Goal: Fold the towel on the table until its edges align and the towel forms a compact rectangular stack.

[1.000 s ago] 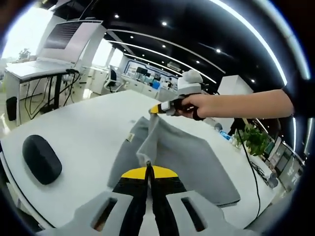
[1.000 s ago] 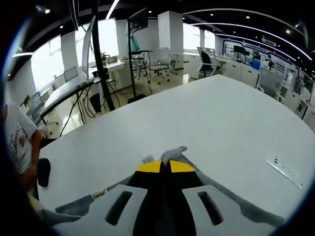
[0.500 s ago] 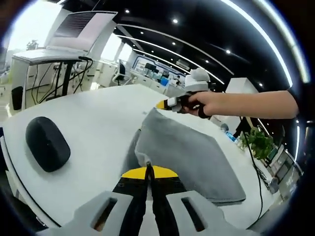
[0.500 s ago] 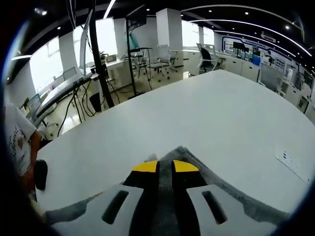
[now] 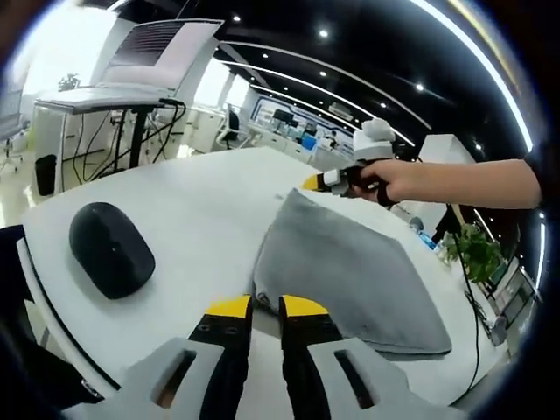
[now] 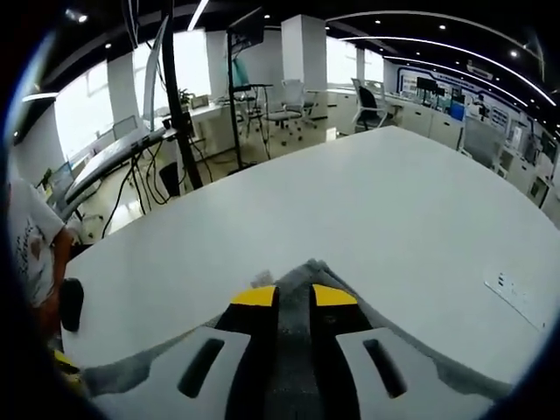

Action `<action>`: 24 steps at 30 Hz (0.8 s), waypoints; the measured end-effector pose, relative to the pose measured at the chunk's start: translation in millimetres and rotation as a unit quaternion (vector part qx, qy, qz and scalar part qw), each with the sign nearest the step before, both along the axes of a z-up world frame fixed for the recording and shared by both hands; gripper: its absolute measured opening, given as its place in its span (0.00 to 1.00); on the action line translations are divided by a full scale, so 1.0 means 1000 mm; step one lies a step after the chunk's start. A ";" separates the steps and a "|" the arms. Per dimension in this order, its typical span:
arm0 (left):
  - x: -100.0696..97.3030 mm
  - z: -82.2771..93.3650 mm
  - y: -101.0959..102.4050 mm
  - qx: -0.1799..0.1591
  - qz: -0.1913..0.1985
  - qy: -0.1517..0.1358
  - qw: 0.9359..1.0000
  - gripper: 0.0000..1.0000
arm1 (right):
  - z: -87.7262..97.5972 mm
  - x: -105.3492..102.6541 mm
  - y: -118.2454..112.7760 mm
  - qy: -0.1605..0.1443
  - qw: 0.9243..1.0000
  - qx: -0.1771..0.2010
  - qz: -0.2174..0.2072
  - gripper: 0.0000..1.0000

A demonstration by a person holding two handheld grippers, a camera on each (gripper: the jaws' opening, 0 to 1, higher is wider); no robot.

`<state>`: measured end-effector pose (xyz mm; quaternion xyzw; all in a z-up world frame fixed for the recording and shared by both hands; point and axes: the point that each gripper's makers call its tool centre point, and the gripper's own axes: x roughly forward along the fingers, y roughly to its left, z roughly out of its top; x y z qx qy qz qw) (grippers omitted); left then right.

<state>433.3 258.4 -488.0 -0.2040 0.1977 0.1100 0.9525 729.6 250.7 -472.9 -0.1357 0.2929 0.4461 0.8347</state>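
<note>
Soft grey folded towel lies on white table, left gripper parted, empty beside its corner, right gripper parted over far corner; fold laid, likely next another fold.

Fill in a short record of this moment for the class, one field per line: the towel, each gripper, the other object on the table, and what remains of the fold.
towel: grey towel lying folded over on the white table, one layer on another
left gripper: left gripper open, jaws apart at the towel's near corner, gripping nothing
right gripper: right gripper open, jaws apart over the towel's far corner; held in a person's hand
other object: black oval object on the table beside the towel, apart from it
fold left: towel looks like a slanted shape, not yet a compact rectangle
</note>
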 end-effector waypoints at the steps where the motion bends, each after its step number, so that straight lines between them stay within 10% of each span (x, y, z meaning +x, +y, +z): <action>1: 0.000 0.000 0.001 0.003 0.002 0.001 1.000 0.20 | 0.001 -0.001 -0.001 -0.002 1.000 0.000 -0.002 0.13; 24: 0.018 0.021 -0.029 0.058 -0.070 0.004 0.996 0.44 | -0.001 -0.015 -0.046 -0.005 0.999 -0.032 0.018 0.21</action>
